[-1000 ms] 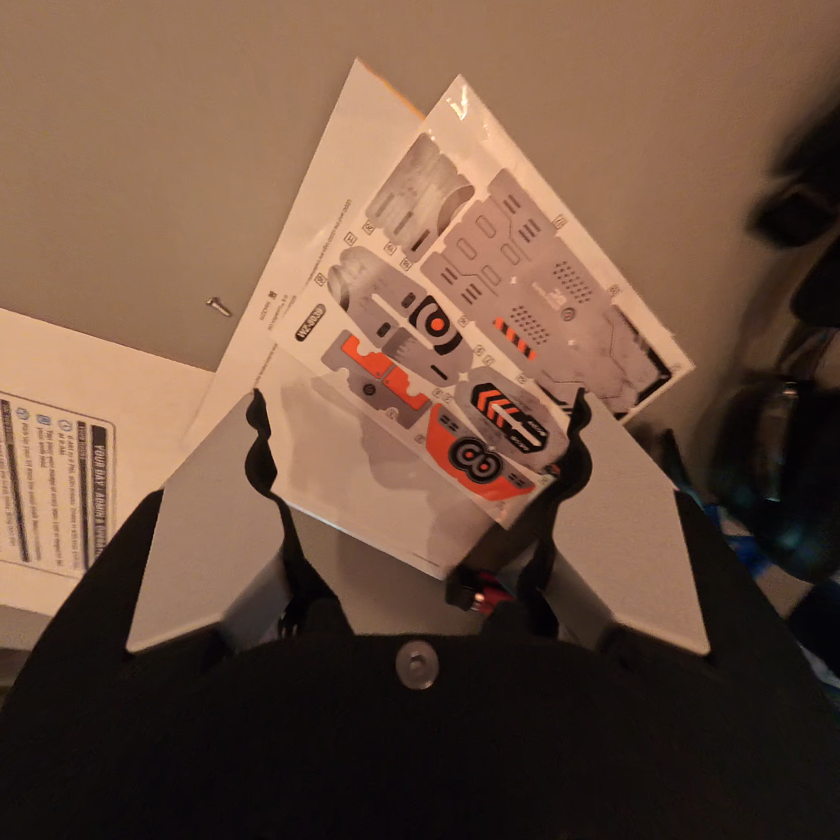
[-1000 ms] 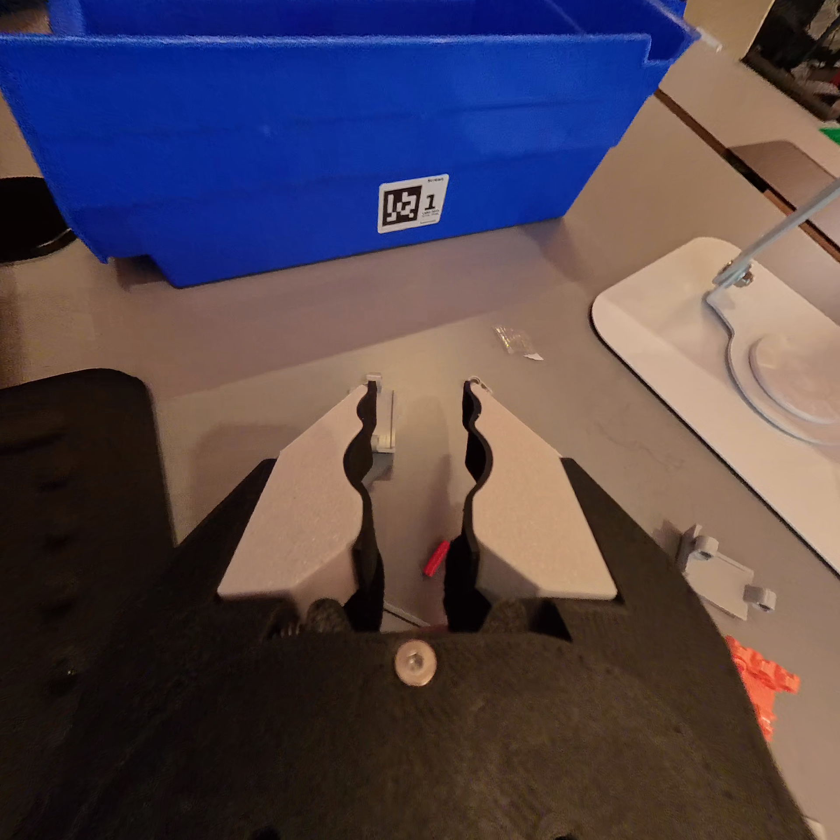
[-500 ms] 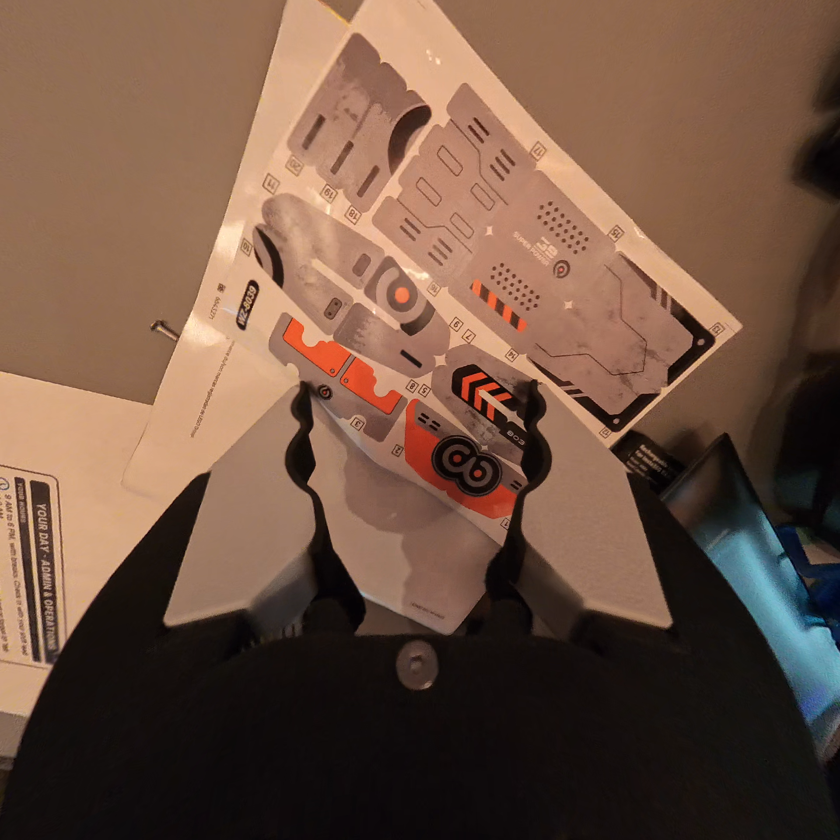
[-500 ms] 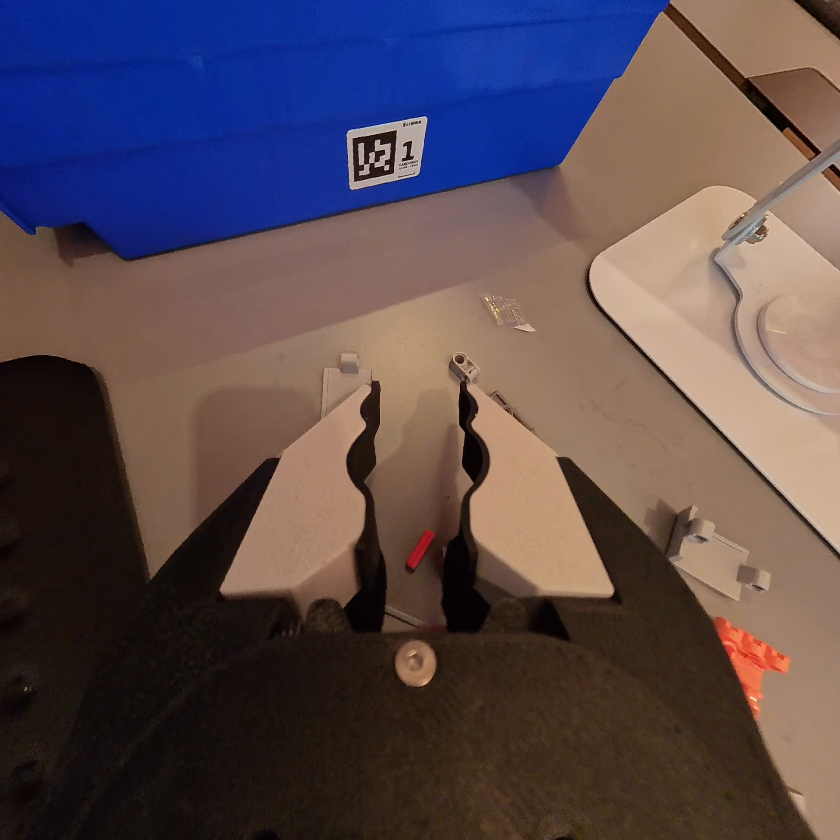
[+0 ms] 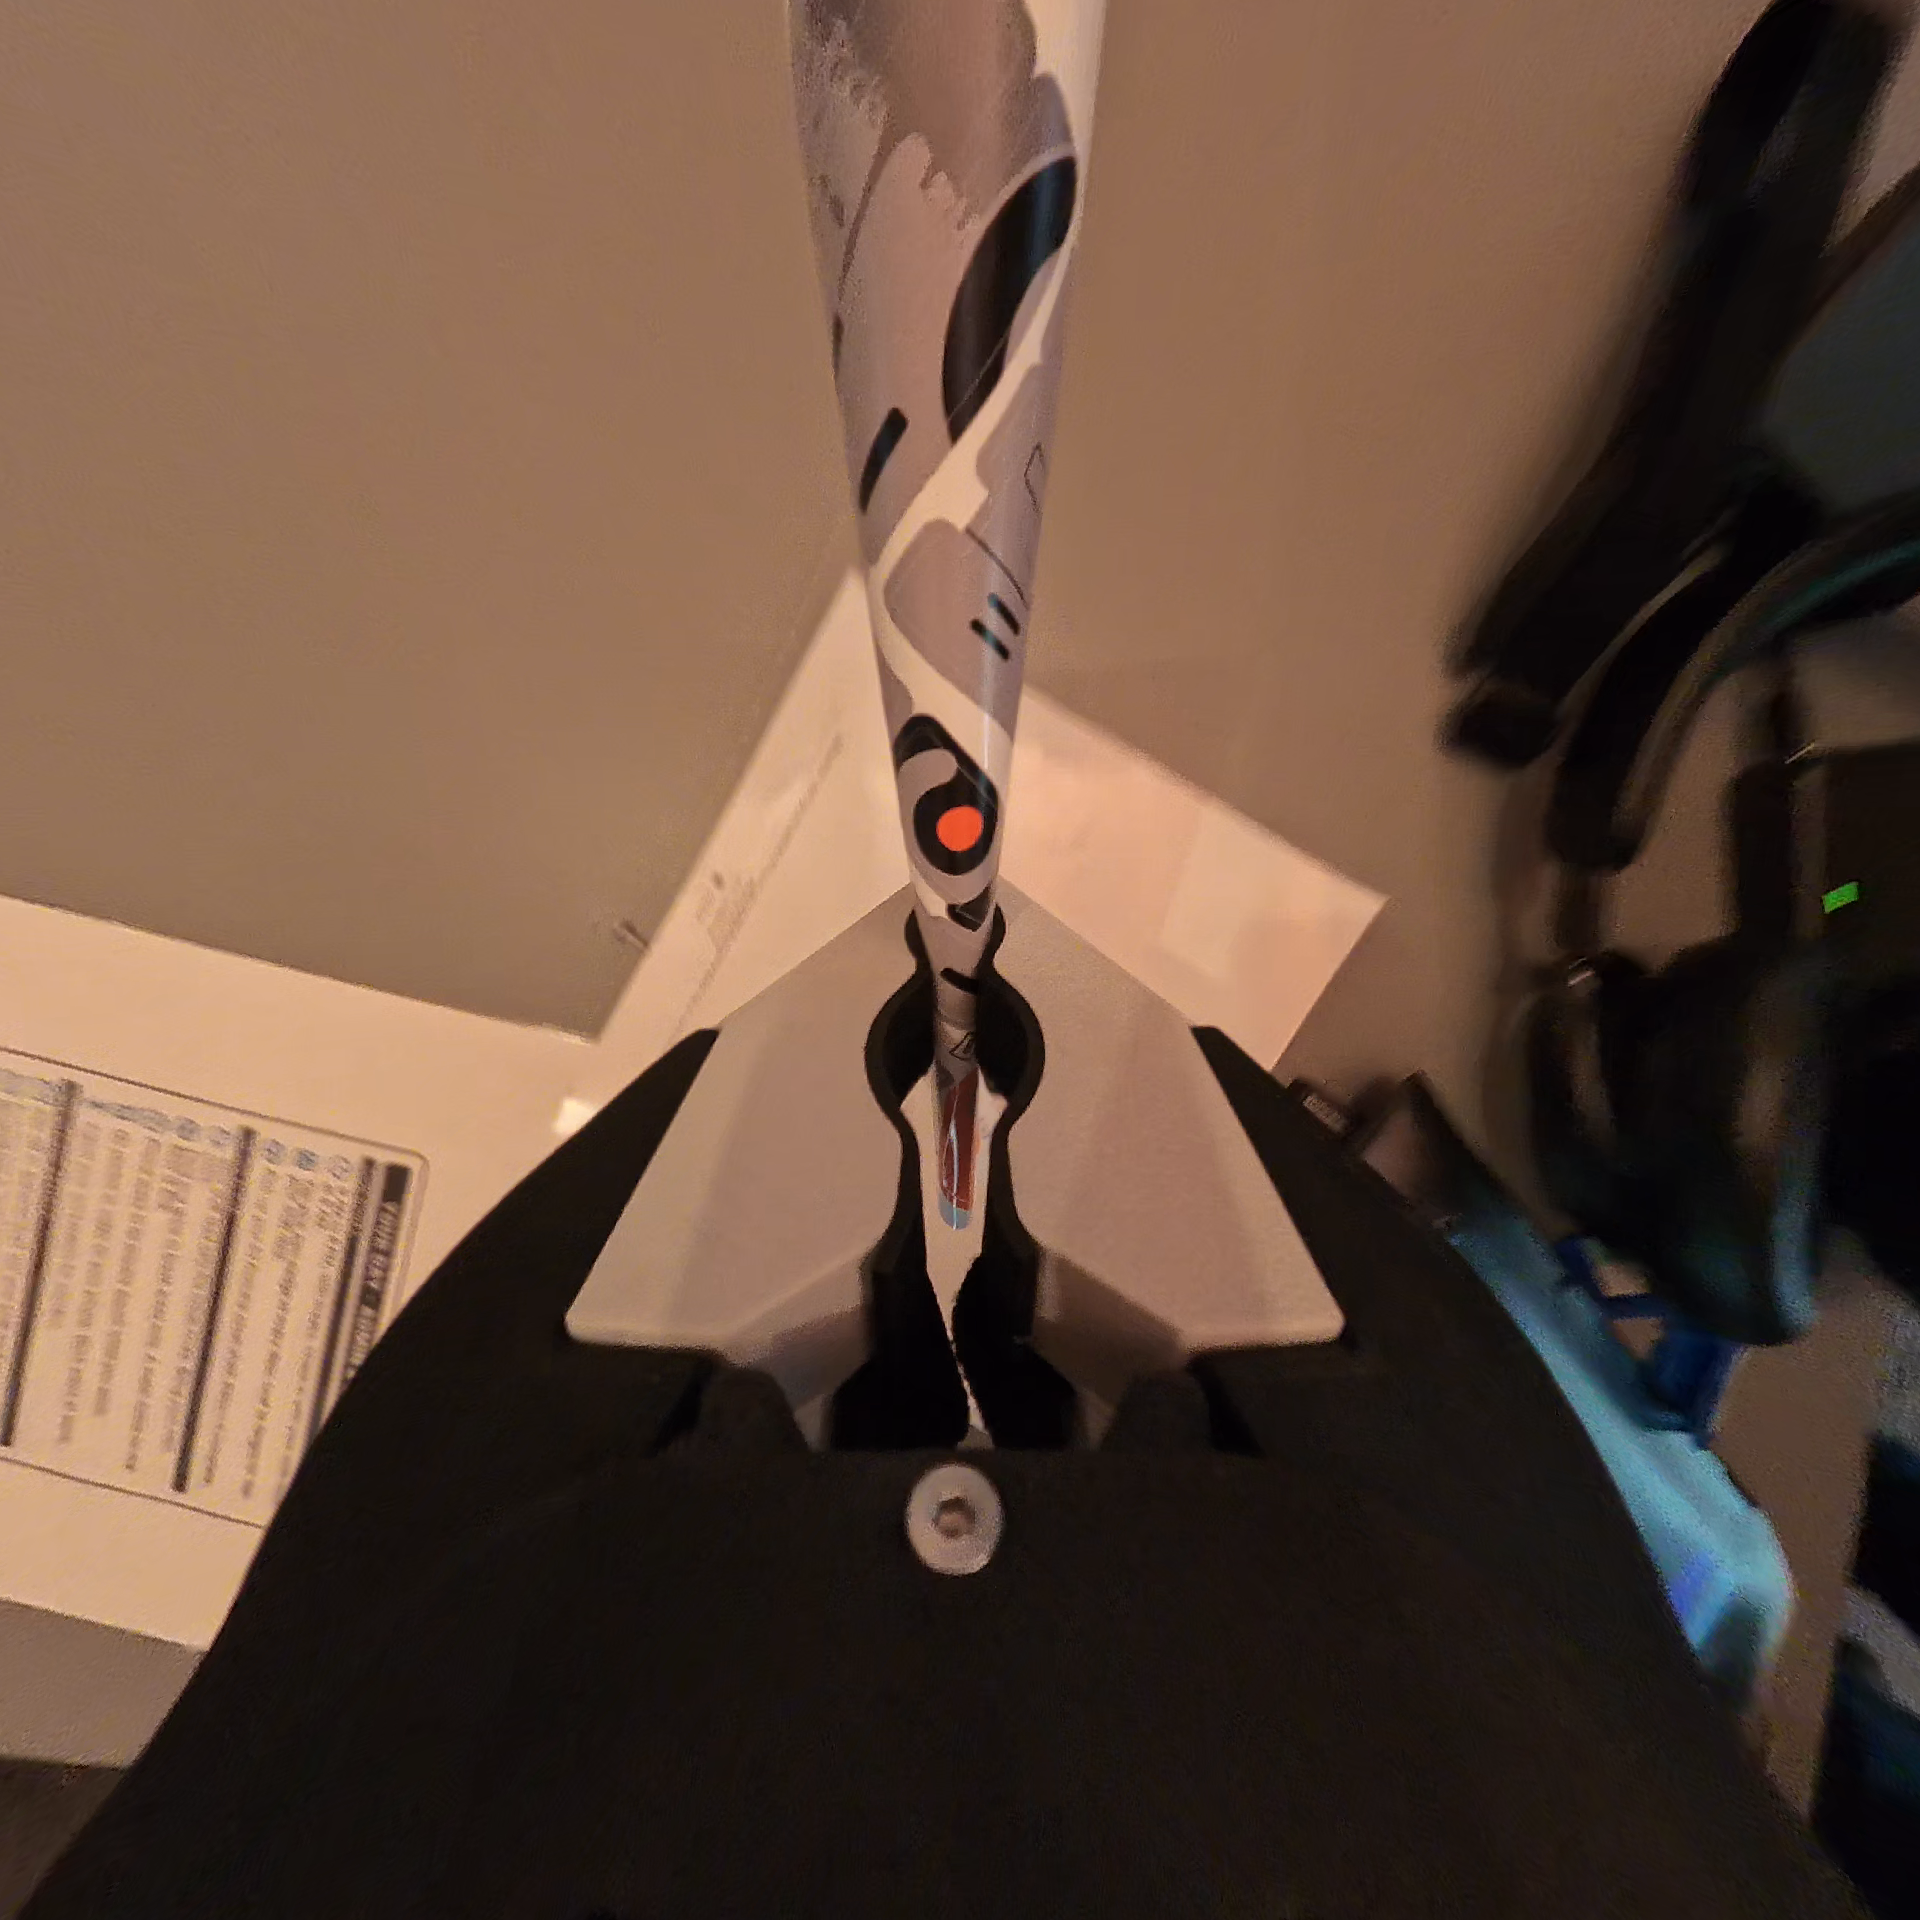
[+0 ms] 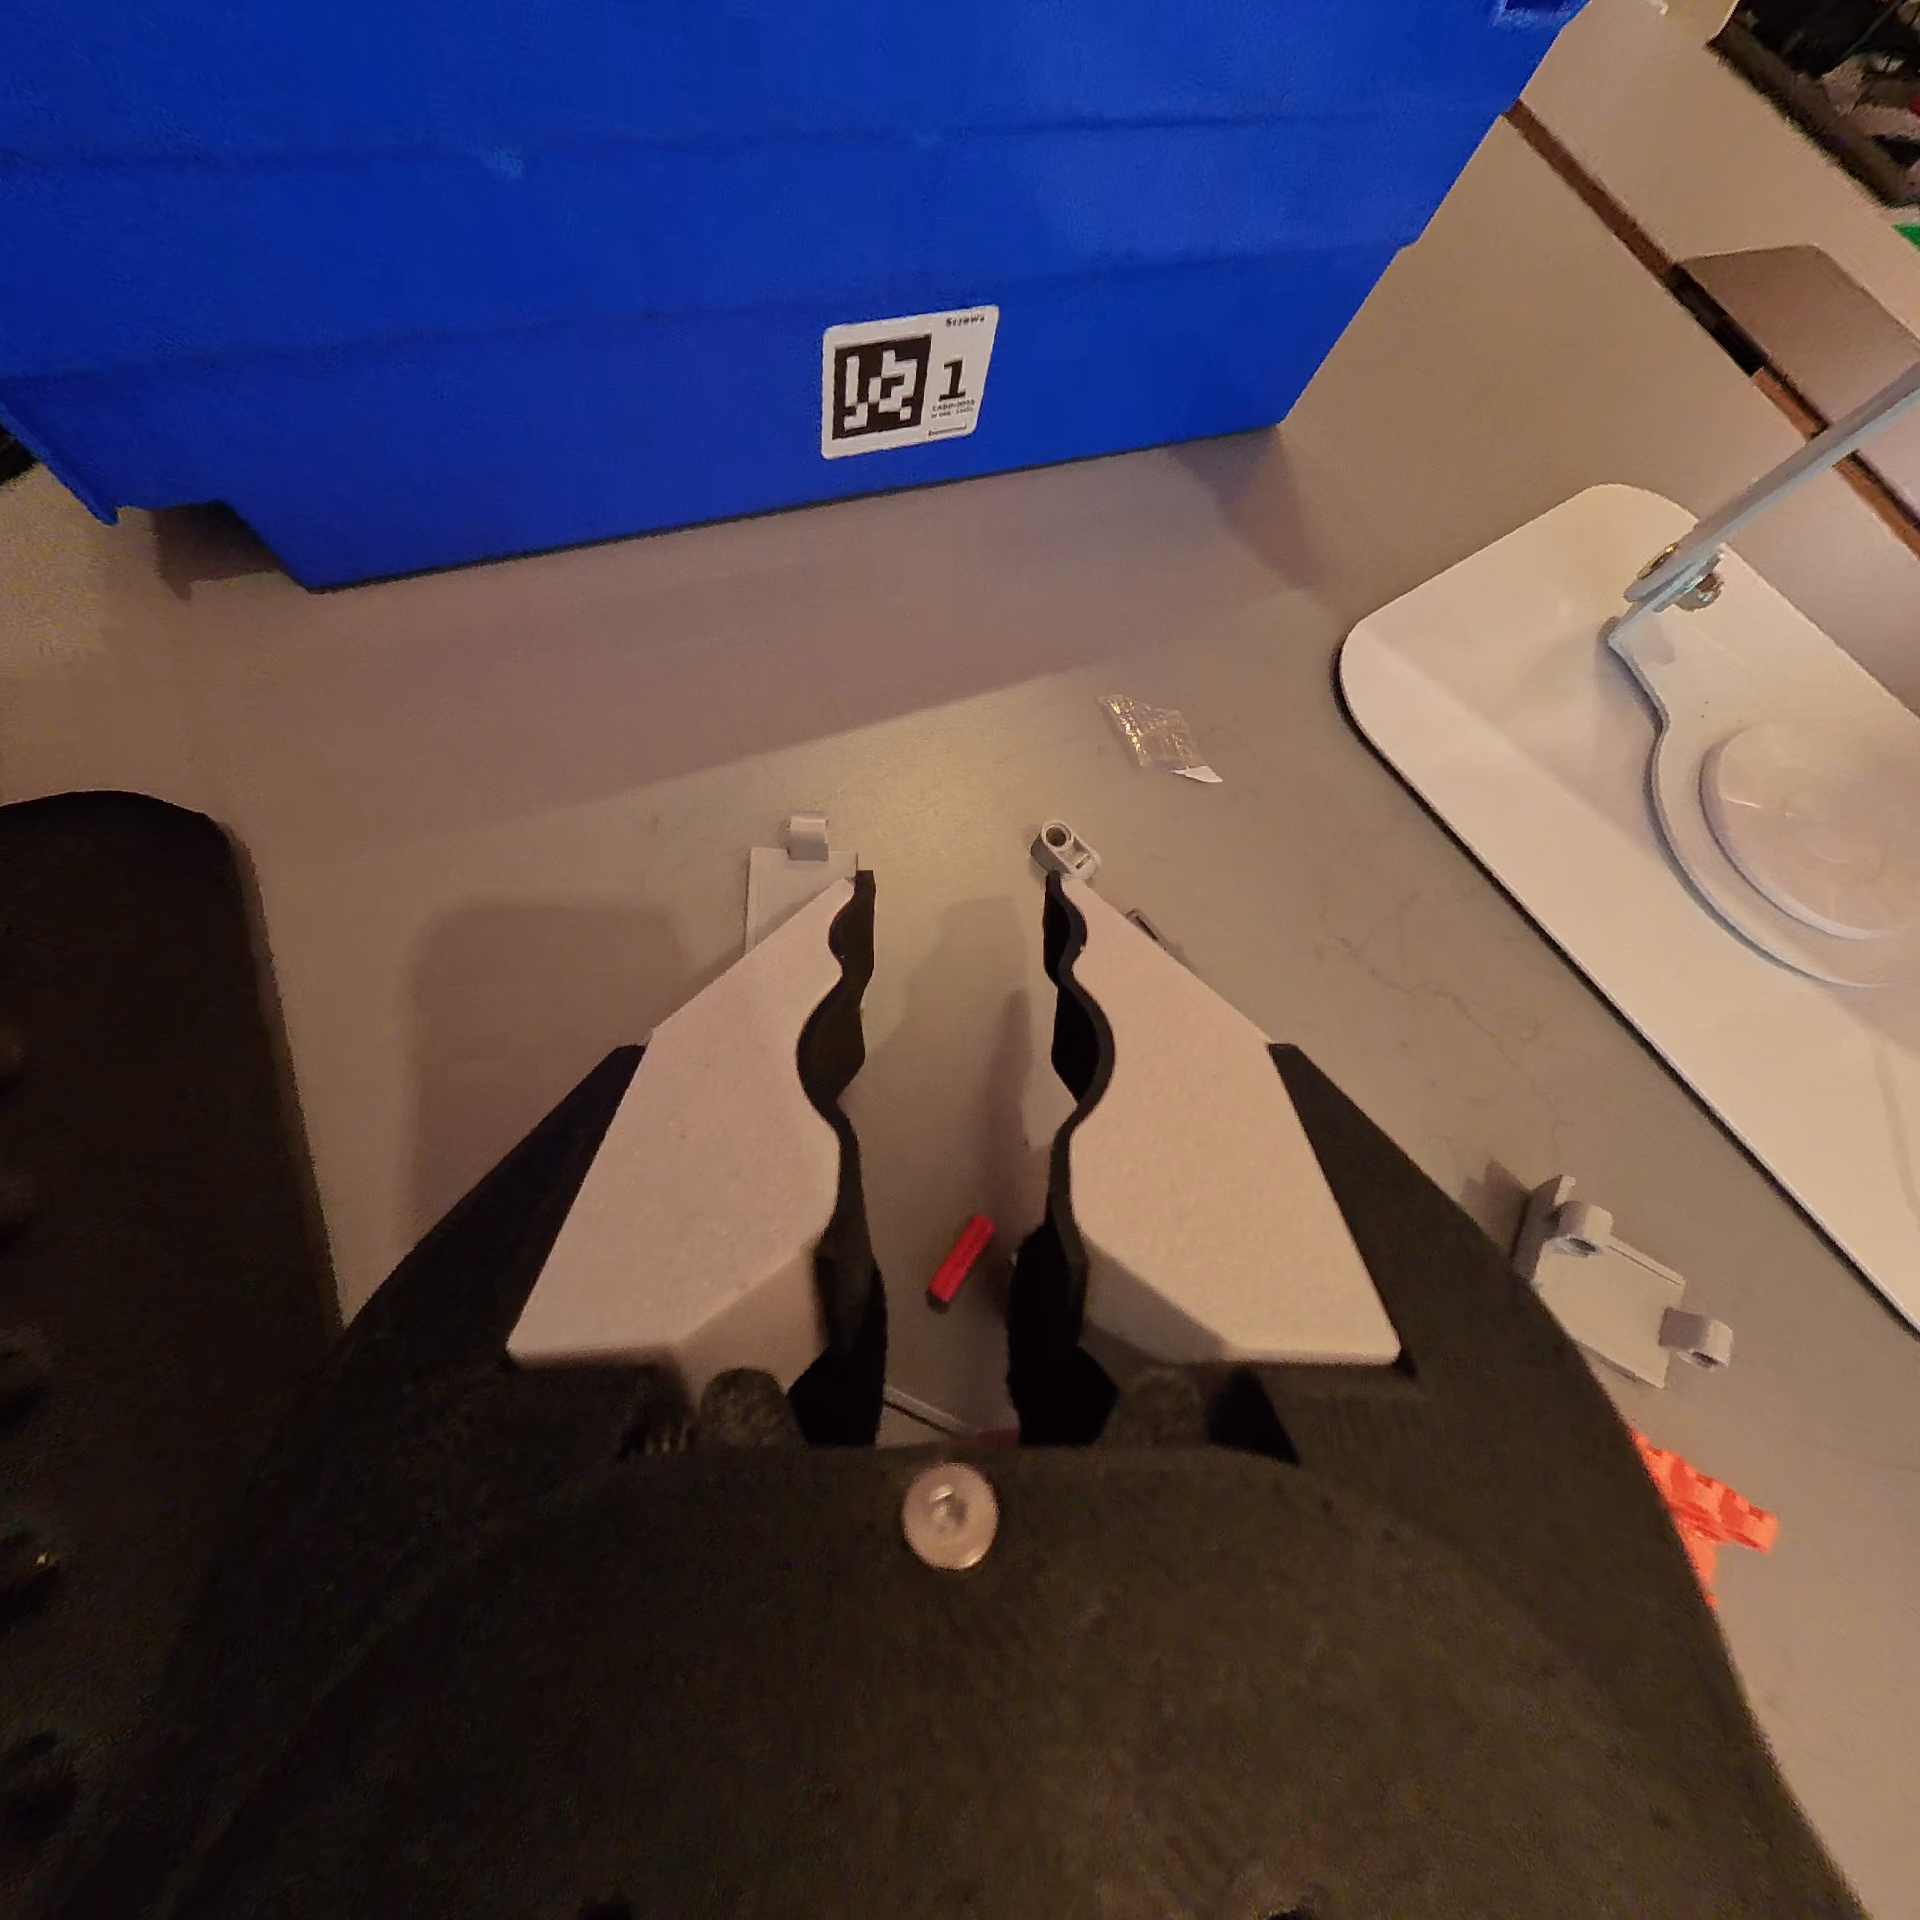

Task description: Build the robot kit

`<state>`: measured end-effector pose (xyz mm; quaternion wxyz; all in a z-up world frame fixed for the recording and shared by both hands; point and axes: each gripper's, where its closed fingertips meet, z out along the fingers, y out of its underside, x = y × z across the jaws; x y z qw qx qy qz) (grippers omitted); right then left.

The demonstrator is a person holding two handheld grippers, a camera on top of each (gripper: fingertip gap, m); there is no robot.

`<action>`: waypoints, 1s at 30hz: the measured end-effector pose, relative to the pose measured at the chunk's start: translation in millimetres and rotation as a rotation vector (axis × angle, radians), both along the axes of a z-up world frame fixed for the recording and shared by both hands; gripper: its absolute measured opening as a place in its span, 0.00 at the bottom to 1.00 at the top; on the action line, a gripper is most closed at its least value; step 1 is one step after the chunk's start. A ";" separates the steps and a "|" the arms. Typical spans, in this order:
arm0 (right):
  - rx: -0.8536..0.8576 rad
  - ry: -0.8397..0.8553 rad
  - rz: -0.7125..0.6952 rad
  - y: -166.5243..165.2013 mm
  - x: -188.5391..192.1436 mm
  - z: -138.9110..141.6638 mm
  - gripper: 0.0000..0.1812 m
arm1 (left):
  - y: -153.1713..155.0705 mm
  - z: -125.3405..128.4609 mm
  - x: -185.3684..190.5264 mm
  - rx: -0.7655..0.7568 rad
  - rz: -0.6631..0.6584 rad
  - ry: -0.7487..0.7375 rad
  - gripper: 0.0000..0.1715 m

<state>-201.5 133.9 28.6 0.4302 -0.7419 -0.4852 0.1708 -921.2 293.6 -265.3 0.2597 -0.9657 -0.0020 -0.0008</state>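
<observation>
Left gripper (image 5: 954, 940) fingers clamped the sticker sheet (image 5: 940, 416), edge-on at centre frame. Right gripper (image 6: 958, 883) fingers stood apart above the table (image 6: 623, 707); a red pin (image 6: 960, 1260) lay between them.

Both my feeds are dim and warm-tinted, the grey bench (image 6: 582, 707) reading brownish; in the left wrist view the dark gear at the right edge (image 5: 1704, 935) is smeared with motion blur, and the printed sheet (image 5: 197, 1288) at lower left is soft; the sticker sheet (image 5: 951, 499) carries a pale glare along its glossy face; in the right wrist view the focus is sharper; the right gripper (image 6: 958, 883) throws a soft shadow forward and to the left on the bench; straight lines bow towards the frame edges.
</observation>
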 end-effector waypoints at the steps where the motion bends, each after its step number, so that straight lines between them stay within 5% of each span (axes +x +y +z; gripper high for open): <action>1: 0.018 0.015 0.000 0.0 0.0 3.5 0.17 | 9.4 24.0 -0.7 0.060 0.004 0.011 0.00; 6: 0.131 0.125 0.004 -3.7 6.7 38.2 0.17 | 59.8 171.3 25.2 0.329 -0.122 0.167 0.00; 10: 0.234 0.206 -0.011 -8.6 26.5 74.2 0.17 | 97.0 318.8 87.7 0.556 -0.217 0.207 0.00; 15: 0.318 0.300 -0.042 -12.7 65.4 115.1 0.19 | 111.9 491.4 232.0 0.791 -0.453 0.203 0.00; 18: 0.368 0.349 -0.073 -15.8 96.2 139.5 0.19 | 97.7 570.8 346.3 0.882 -0.634 0.177 0.00; 23: 0.415 0.431 -0.109 -19.2 147.1 173.4 0.23 | 39.5 638.5 537.3 0.920 -0.928 0.141 0.00; 26: 0.443 0.456 -0.101 -22.1 170.9 189.9 0.26 | -4.2 645.0 639.5 0.897 -1.082 0.159 0.00; 30: 0.457 0.480 -0.088 -22.8 199.7 206.9 0.31 | -65.5 617.8 757.6 0.763 -1.269 0.091 0.00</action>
